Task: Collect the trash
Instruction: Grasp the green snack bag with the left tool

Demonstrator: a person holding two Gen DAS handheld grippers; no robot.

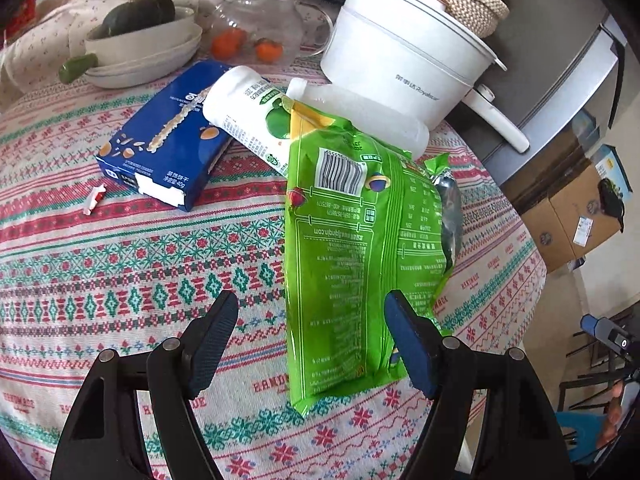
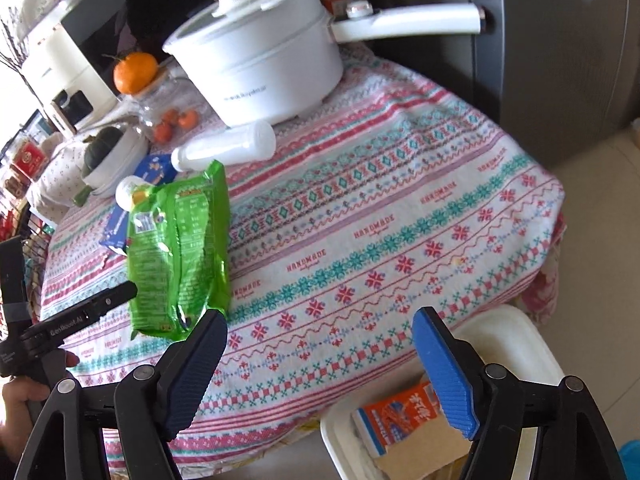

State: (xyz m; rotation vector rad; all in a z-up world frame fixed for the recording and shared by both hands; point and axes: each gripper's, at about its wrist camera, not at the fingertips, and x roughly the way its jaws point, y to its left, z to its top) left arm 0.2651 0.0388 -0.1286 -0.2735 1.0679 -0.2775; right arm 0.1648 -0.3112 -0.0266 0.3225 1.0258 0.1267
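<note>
A green snack bag (image 1: 352,248) lies flat on the patterned tablecloth; it also shows in the right wrist view (image 2: 180,248). My left gripper (image 1: 312,320) is open, its jaws astride the bag's near end, just above it. Behind the bag lie a white bottle with a green label (image 1: 248,116), a plain white bottle (image 1: 360,116) and a blue box (image 1: 168,140). A small red-white wrapper scrap (image 1: 95,198) lies left. My right gripper (image 2: 320,340) is open and empty above the table's near edge, over a white bin (image 2: 508,344) holding an orange carton (image 2: 396,412).
A white electric pot (image 1: 404,64) with a long handle stands at the back, a woven lid behind it. A glass jar with oranges (image 1: 256,32), a bowl with a dark squash (image 1: 140,36) and an appliance (image 2: 68,68) crowd the far side. Cardboard boxes (image 1: 576,216) sit on the floor to the right.
</note>
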